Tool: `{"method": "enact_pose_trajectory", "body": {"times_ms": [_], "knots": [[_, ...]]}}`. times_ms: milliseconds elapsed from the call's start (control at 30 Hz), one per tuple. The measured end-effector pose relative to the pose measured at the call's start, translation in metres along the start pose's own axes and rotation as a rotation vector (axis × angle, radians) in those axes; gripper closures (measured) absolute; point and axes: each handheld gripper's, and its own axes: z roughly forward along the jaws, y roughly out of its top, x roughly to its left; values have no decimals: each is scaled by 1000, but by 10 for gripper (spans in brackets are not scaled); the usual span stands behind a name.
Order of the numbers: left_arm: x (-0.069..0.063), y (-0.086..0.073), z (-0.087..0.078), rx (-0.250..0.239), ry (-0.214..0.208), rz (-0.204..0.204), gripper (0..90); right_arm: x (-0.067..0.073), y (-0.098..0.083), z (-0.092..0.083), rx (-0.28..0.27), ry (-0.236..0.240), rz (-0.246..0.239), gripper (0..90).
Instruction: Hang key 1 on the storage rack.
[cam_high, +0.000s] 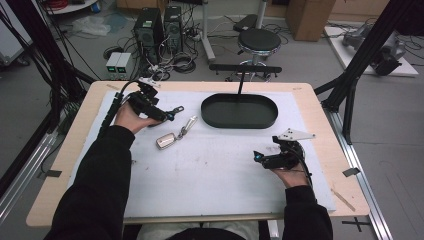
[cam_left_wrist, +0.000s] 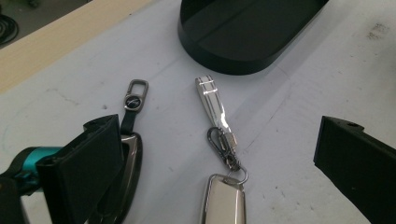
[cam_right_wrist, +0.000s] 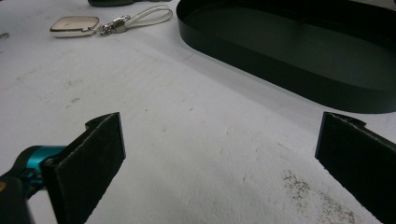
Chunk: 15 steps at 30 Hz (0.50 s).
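Note:
Two keys lie on the white mat. A dark key fob (cam_left_wrist: 132, 173) with a black strap and metal clasp (cam_left_wrist: 135, 95) rests against the inner face of my left gripper's left jaw, partly hidden by it. A silver key fob (cam_left_wrist: 223, 199) with a white strap (cam_left_wrist: 212, 100) lies midway between the jaws. My left gripper (cam_left_wrist: 218, 145) is open and holds nothing; the high view shows it (cam_high: 169, 116) above the silver key fob (cam_high: 165, 141). A black oval tray (cam_high: 239, 122) stands beyond. My right gripper (cam_high: 256, 156) is open over bare mat (cam_right_wrist: 219, 140).
The white mat (cam_high: 210, 175) covers most of the wooden table (cam_high: 320, 105). In the right gripper view the tray (cam_right_wrist: 299, 74) is ahead to the right and the silver key fob (cam_right_wrist: 74, 25) far left. A stool (cam_high: 258, 41) and computer towers (cam_high: 150, 27) stand beyond the table.

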Motion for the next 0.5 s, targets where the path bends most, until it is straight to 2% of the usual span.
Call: {"method": "enact_pose_trajectory", "body": {"times_ms": [133, 167, 267, 367, 467, 500], "knots": [[-2, 7, 10, 14, -13, 1, 18, 0, 0, -1, -5, -1, 3, 8], [-3, 10, 18, 29, -17, -2, 19, -1, 0, -1, -3, 2, 1, 8], [-3, 13, 25, 50, -11, -3, 19, -1, 0, -1, -5, 3, 0, 8], [-4, 17, 40, 81, -22, -15, 28, -1, 0, -2, -9, 2, 2, 8], [-5, 18, 47, 99, -28, -19, 28, -1, 0, -1, 1, 2, 10, 8], [-5, 19, 51, 109, -28, -18, 28, 0, 0, 0, 5, 1, -2, 8]]}}
